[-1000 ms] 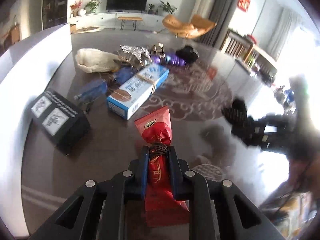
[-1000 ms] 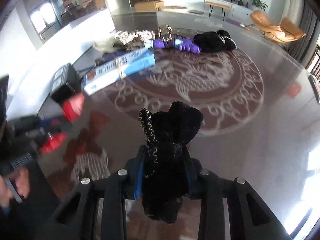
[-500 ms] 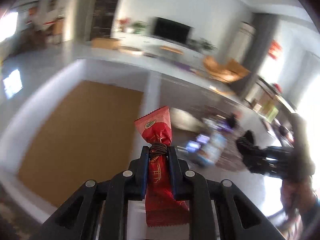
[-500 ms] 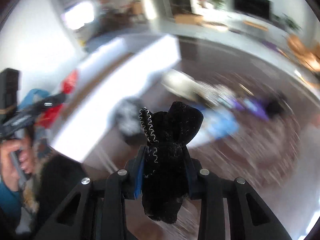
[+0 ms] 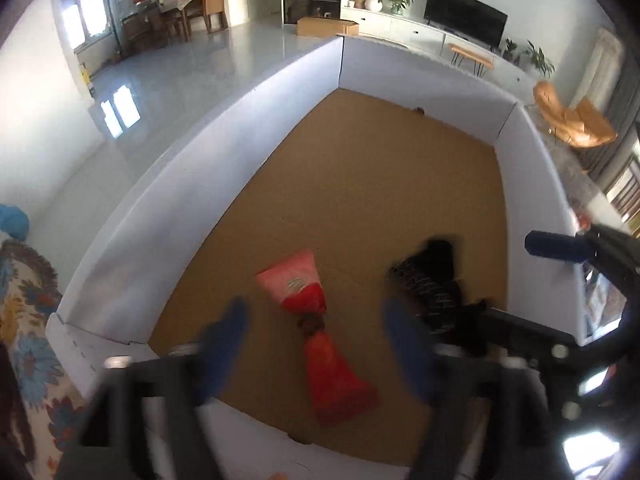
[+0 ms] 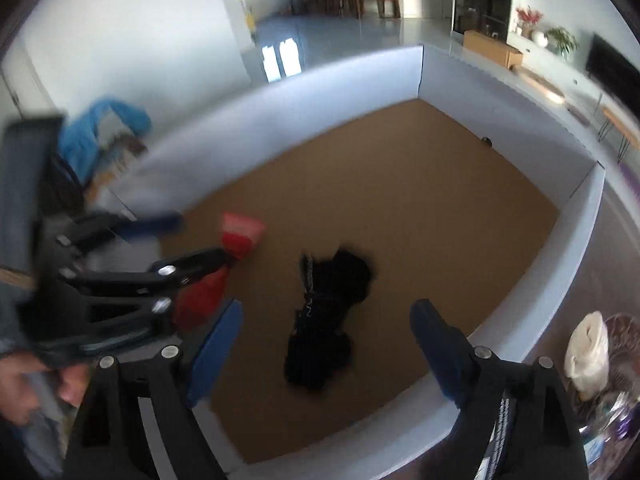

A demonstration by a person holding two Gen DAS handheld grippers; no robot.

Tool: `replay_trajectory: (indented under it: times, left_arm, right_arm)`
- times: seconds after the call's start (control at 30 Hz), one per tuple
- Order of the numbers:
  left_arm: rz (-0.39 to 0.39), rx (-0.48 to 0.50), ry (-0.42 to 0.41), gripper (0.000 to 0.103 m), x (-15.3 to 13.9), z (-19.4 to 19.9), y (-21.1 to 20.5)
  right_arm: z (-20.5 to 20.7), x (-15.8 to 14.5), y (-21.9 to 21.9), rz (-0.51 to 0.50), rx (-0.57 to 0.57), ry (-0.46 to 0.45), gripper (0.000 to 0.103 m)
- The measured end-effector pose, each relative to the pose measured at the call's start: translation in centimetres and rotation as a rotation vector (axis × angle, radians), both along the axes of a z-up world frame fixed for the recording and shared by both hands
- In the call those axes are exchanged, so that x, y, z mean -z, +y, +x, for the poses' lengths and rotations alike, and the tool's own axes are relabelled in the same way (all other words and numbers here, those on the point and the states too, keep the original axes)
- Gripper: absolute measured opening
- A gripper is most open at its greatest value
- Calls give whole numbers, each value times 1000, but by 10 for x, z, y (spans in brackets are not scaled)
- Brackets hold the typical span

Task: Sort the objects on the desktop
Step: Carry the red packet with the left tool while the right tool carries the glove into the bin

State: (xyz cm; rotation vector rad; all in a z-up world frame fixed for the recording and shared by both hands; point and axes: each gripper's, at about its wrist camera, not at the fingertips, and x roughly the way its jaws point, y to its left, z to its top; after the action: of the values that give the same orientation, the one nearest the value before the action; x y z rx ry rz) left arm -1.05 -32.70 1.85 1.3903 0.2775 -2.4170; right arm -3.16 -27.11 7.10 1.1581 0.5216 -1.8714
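A big white-walled box (image 5: 256,92) with a brown cardboard floor fills both views. A red tied snack bag (image 5: 316,332) lies on the floor below my open left gripper (image 5: 316,340). A black fabric pouch (image 6: 328,324) lies beside it, below my open right gripper (image 6: 324,344); it also shows in the left wrist view (image 5: 432,276). Neither gripper touches anything. The red bag shows in the right wrist view (image 6: 236,236), partly hidden by the left gripper's body (image 6: 120,288).
The box's white walls (image 6: 560,240) rise around the floor. A white cloth bundle (image 6: 588,352) lies on the dark table right of the box. A blue cloth (image 6: 104,128) and patterned fabric (image 5: 24,320) lie left of the box.
Both grippers swung left from the table to above the box and opened. The red bag and the black pouch left the jaws and now lie on the box floor.
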Motion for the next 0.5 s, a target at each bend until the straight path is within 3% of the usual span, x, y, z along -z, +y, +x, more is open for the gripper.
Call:
replay_trajectory:
  times: [0.2,0.37,0.5]
  left_arm:
    - [-115,-8,-66,81,11,-3,7]
    - [-44,-23,-48,81,13,-1,-1]
    - [-127,-22,-29,81,13,-4,7]
  right_arm:
    - [9,11,3,83,-42,84,86]
    - [10,7,24,57,-35,53,83]
    - [8,0,34,-5,-9,57,81]
